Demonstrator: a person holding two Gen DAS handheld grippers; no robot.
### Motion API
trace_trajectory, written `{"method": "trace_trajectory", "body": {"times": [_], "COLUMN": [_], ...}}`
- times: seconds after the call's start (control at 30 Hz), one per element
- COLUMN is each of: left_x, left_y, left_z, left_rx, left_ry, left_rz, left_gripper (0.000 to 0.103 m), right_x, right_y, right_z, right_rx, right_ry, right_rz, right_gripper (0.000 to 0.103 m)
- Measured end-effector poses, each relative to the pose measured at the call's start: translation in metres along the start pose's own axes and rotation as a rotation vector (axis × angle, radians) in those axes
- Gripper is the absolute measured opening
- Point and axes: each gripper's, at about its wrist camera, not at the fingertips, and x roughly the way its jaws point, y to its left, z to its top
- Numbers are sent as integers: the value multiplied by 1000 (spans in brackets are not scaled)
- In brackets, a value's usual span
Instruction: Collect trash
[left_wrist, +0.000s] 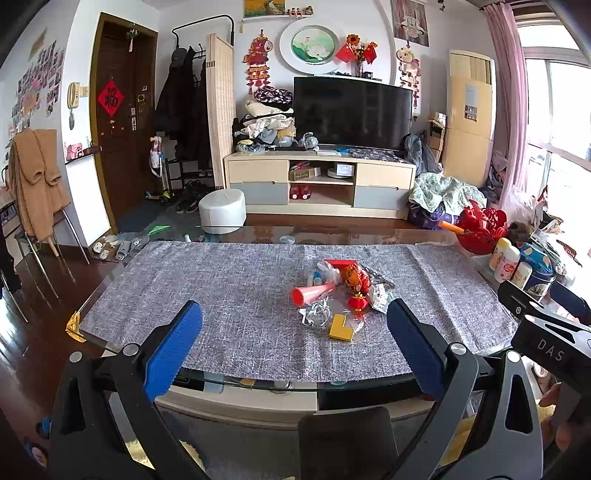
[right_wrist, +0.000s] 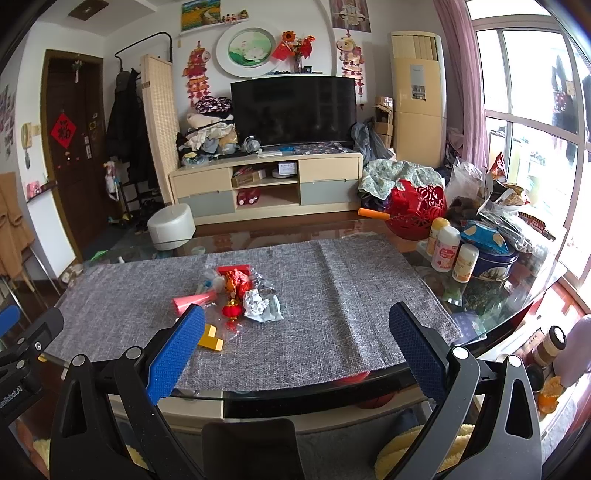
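hovering two open grippers over a table edge, facing a small heap of trash on a grey cloth.

the left gripper (left_wrist: 294, 325) and right gripper (right_wrist: 296, 328) both have their blue jaws spread wide, holding nothing. the trash pile (left_wrist: 340, 291) sits mid-frame in the left view, centre-left in the right view: a pink ribbed cone (left_wrist: 314, 293), a crumpled foil wrapper (right_wrist: 258, 301), a small red lantern (right_wrist: 231, 309) and a yellow l-shaped block (left_wrist: 340, 328). a sensible approach seems to be taking one loose piece at a time, nearest first, closing gently on the thin wrappers. only the right view shows the bottles (right_wrist: 447, 253) and blue tin (right_wrist: 491, 264) clearly; no bin is visible in either.
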Motion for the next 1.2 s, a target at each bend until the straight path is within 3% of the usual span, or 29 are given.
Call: {"method": "trace_trajectory", "body": {"times": [0.83,1.2], "left_x": [2,31], "left_y": [9,8], "left_z": [4,-12], "left_rx": [-3,1], "left_ry": [8,50], "left_rz": [15,27], "left_gripper": [95,95], "right_x": [10,37], "right_y": [1,-12], "right_z": [3,-4], "right_rx": [-2,12], "right_ry": [7,55], "right_rz": [-19,-45], "right_gripper": [100,100]}}
